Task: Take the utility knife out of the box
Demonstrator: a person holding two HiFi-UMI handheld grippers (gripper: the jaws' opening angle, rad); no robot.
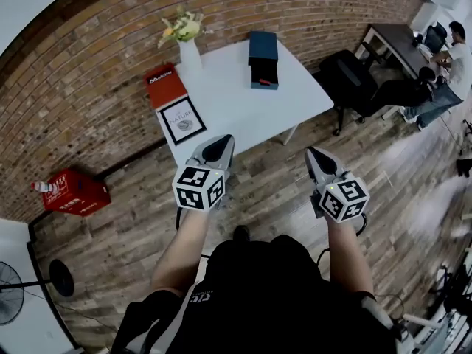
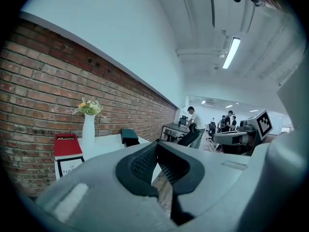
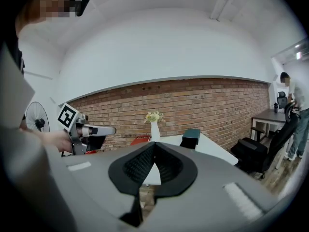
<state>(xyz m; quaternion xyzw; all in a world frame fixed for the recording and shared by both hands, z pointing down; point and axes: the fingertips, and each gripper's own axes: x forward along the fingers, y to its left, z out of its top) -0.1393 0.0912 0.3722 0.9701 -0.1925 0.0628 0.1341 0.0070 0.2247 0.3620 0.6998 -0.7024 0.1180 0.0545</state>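
Both grippers are out front. The left gripper (image 1: 219, 144) has its jaws pressed together on nothing, and the right gripper (image 1: 314, 155) is the same. The dark box (image 1: 263, 59) sits well ahead of them on the white table (image 1: 236, 105), beyond both tips. The knife itself can't be made out.

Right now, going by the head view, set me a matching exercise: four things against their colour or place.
1 vase
2 box
3 book
4 case

A red, on the floor
B dark teal
C white, holding flowers
D red, on the table beside the framed print

Pairs: 1-C, 2-B, 3-D, 4-A
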